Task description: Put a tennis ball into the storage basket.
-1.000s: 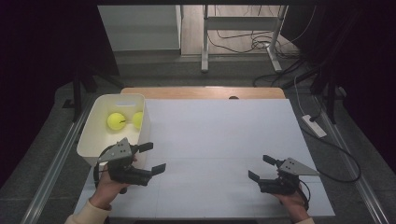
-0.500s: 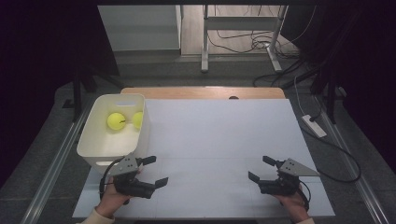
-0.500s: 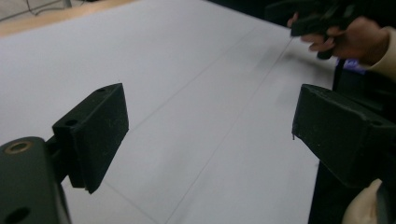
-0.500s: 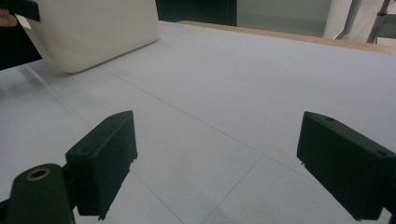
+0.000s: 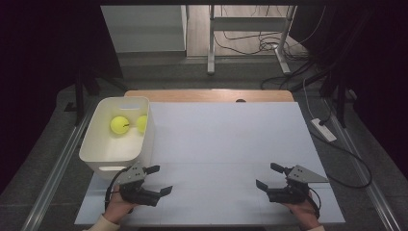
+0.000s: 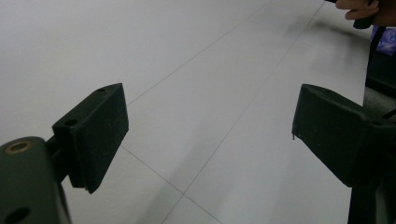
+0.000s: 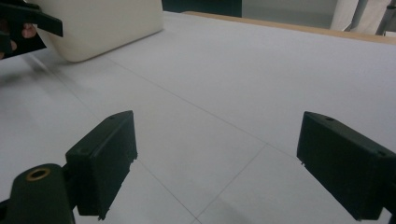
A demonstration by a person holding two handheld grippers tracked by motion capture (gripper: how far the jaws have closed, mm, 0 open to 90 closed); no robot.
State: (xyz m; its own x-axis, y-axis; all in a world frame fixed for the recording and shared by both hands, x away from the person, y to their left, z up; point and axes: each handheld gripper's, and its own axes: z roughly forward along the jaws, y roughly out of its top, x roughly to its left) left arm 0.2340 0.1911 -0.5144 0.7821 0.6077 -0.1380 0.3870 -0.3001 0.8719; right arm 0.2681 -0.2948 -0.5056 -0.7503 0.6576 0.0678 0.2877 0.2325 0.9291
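1. Tennis balls: two yellow-green balls lie inside the white bin (image 5: 144,139) at the worktop's left side. The left ball (image 5: 119,125) sits near the bin's middle; the right ball (image 5: 142,123) rests against the bin's right wall, partly hidden by the rim. Whether the two touch cannot be told.
2. Bin: upright, standing on the white worktop (image 5: 226,144), near its left edge. Its near wall carries a handle slot. In the right gripper view the bin's lower wall (image 7: 100,25) shows at upper left.
3. Left tool (image 5: 159,180): held in the person's left hand (image 5: 115,208) at the worktop's near left corner, just in front of the bin and apart from it. Jaws stand wide apart, released, with nothing between them; the left gripper view shows bare worktop (image 6: 196,93) in the gap between them.
4. Right tool (image 5: 267,176): held in the right hand (image 5: 303,214) at the near right of the worktop, well apart from the bin. Jaws spread, released, empty; bare worktop shows between them.
5. Both tools point towards each other, across the worktop's near part. The balls are well apart from both.
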